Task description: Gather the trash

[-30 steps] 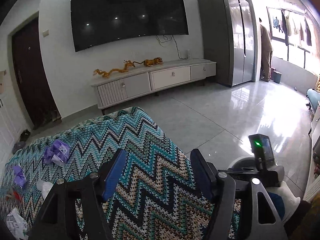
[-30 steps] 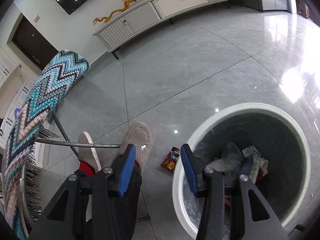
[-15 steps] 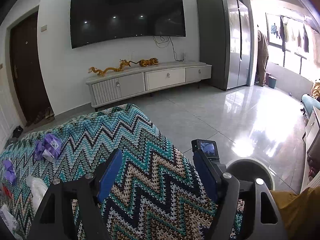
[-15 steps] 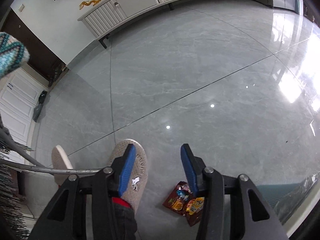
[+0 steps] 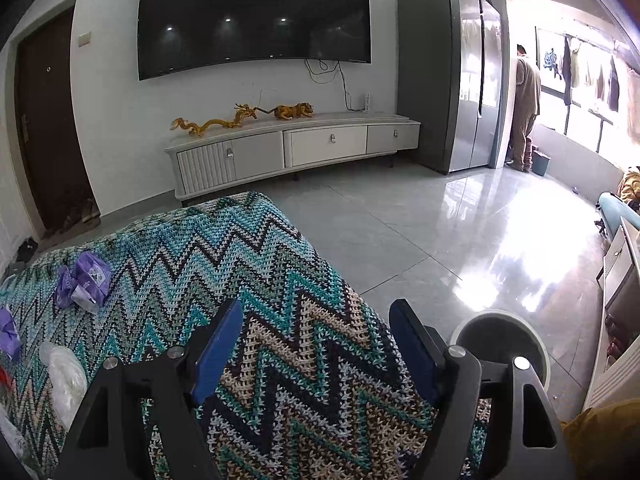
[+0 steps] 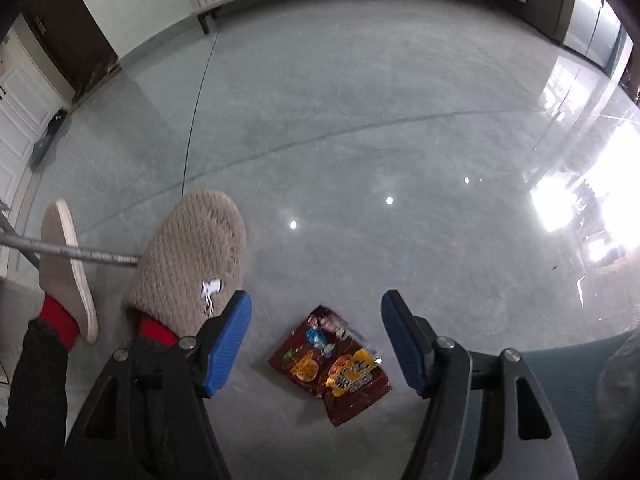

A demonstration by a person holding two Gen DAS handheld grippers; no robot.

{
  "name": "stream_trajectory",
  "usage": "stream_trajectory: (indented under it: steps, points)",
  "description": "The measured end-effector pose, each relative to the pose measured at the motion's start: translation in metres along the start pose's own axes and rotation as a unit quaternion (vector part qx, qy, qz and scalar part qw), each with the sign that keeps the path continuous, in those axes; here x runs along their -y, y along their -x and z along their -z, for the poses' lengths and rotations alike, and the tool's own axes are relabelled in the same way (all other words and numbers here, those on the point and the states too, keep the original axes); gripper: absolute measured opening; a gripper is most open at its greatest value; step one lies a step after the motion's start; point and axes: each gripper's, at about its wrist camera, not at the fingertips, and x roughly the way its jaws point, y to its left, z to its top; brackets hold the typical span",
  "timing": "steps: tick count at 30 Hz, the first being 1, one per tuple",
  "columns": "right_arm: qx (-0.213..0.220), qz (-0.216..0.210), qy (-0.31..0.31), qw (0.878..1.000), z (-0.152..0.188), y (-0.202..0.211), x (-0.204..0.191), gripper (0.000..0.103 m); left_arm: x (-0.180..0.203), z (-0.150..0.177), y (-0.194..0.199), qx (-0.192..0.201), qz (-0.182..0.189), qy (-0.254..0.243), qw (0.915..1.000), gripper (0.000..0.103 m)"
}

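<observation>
A dark red snack wrapper [image 6: 332, 364] lies flat on the grey floor. My right gripper [image 6: 316, 312] is open and empty, low above the floor, with the wrapper between and just below its blue fingers. My left gripper [image 5: 314, 320] is open and empty above the zigzag-cloth table [image 5: 288, 280]. On the table's left lie purple wrappers [image 5: 82, 280], a clear plastic wad [image 5: 66, 374] and more scraps at the edge. The white-rimmed trash bin [image 5: 502, 342] stands on the floor to the right of the table; its teal wall shows in the right wrist view [image 6: 576, 392].
The person's slippered feet [image 6: 192, 256] stand just left of the wrapper, by a metal table leg [image 6: 76, 250]. A white TV cabinet [image 5: 292, 152], a grey fridge [image 5: 452, 76] and a standing person [image 5: 526, 108] are at the far side.
My right gripper has swung off the bin and dropped toward the floor, bringing the red wrapper between its fingers. The left gripper has risen and tilted slightly; the right gripper has left its view.
</observation>
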Motion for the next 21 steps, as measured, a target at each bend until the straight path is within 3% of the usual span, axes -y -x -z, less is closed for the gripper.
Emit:
stream_trajectory:
  steps: [4,9,18,21]
  points:
    - [-0.06,0.02,0.011,0.998,0.034,-0.051,0.006,0.068,0.0,0.0,-0.002,-0.004,0.004,0.0,1.0,0.074]
    - [-0.09,0.042,0.032,0.995,0.056,-0.088,0.016,0.072,-0.002,0.0,-0.007,-0.014,0.009,0.002,0.9999,0.074]
    - [-0.081,0.047,0.069,0.993,0.069,-0.105,0.006,0.084,-0.002,0.0,-0.015,-0.029,0.013,0.006,0.9995,0.074]
    - [-0.078,0.053,0.086,0.992,0.083,-0.104,0.003,0.083,-0.001,0.001,-0.017,-0.032,0.013,0.005,0.9994,0.074]
